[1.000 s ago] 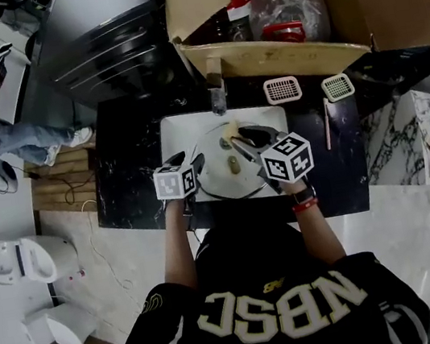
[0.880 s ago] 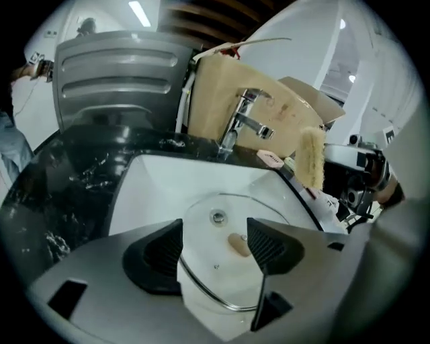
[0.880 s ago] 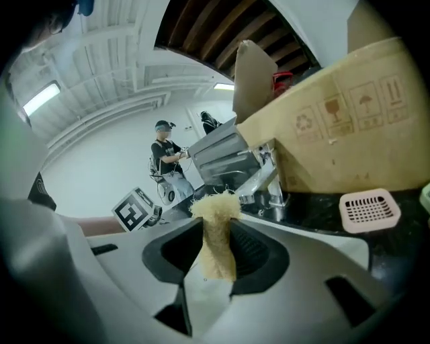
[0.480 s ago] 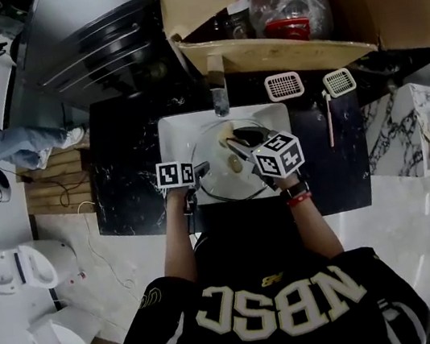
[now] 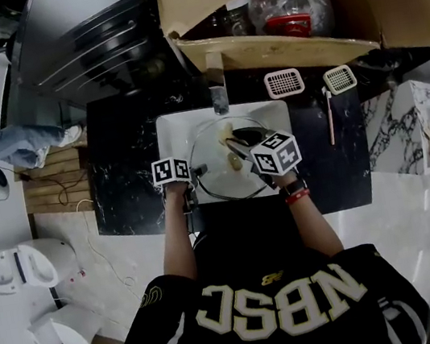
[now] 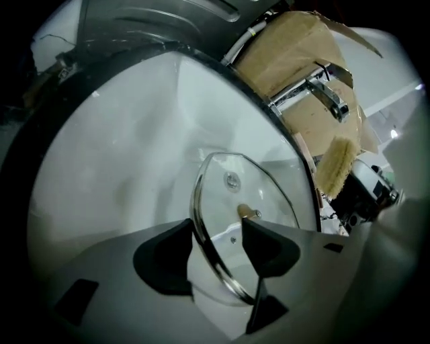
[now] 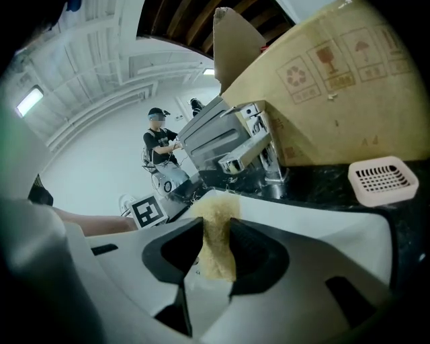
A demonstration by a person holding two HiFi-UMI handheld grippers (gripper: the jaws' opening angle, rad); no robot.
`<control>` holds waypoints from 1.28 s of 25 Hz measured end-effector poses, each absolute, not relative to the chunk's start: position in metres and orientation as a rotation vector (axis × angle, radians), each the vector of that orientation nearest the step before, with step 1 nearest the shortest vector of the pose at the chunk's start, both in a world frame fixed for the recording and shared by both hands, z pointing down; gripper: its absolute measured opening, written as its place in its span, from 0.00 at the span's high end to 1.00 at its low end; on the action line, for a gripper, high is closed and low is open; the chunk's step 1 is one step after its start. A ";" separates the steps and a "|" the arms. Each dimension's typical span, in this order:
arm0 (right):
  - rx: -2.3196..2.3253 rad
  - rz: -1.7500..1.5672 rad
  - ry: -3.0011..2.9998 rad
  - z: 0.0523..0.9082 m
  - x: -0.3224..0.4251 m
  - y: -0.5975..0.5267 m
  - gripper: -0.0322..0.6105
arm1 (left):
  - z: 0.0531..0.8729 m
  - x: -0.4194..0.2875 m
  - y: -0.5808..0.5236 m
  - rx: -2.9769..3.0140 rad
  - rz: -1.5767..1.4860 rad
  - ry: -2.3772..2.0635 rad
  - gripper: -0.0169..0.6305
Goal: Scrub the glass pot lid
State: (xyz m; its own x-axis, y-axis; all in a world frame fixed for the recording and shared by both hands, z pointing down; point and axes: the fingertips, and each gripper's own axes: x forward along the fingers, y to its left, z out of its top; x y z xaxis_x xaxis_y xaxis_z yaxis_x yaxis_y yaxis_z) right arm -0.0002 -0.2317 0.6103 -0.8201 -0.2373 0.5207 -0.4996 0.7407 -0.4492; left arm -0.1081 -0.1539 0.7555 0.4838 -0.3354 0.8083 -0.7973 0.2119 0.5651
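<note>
The glass pot lid (image 5: 217, 181) with its steel rim lies tilted in the white sink (image 5: 171, 129). In the left gripper view the lid (image 6: 232, 195) runs edge-on between the jaws, its knob (image 6: 247, 212) just beyond the right pad. My left gripper (image 6: 218, 232) is closing around the rim; a gap still shows beside the right pad. My right gripper (image 7: 216, 225) is shut on a yellow sponge (image 7: 215, 255). In the head view it (image 5: 229, 136) reaches over the lid's far part, by the tap (image 5: 218, 93). From the left gripper view the sponge (image 6: 334, 164) hangs beyond the lid.
A black marble counter (image 5: 124, 166) surrounds the sink. Two white strainers (image 5: 283, 83) (image 5: 339, 79) and a thin stick (image 5: 329, 119) lie at the back right. A big cardboard box (image 5: 352, 13) stands behind the tap. A person (image 7: 161, 144) stands far off.
Both grippers have edged slightly toward the tap. The sponge stays over the lid's far part, and the lid's rim stays between the left jaws.
</note>
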 end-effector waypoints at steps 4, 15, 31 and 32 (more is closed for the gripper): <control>0.539 0.828 -2.508 0.614 -0.006 -0.230 0.75 | 0.757 -0.116 -0.149 1.352 0.407 -1.091 0.78; 0.488 0.833 -2.491 0.635 -0.012 -0.220 0.75 | 0.747 -0.128 -0.149 1.298 0.317 -1.130 0.81; 0.317 0.644 -2.524 0.667 -0.095 -0.204 0.76 | 0.696 -0.136 -0.142 1.340 0.184 -1.180 0.82; 0.297 0.622 -2.519 0.670 -0.102 -0.203 0.76 | 0.694 -0.135 -0.141 1.345 0.186 -1.180 0.82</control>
State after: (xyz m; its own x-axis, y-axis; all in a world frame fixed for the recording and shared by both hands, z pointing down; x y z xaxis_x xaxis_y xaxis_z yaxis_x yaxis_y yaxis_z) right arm -0.1024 -0.2027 0.6704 -0.8389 -0.0837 0.5379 -0.3245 0.8702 -0.3707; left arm -0.1349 -0.1414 0.6944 0.4591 -0.5010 0.7336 -0.7022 0.3012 0.6451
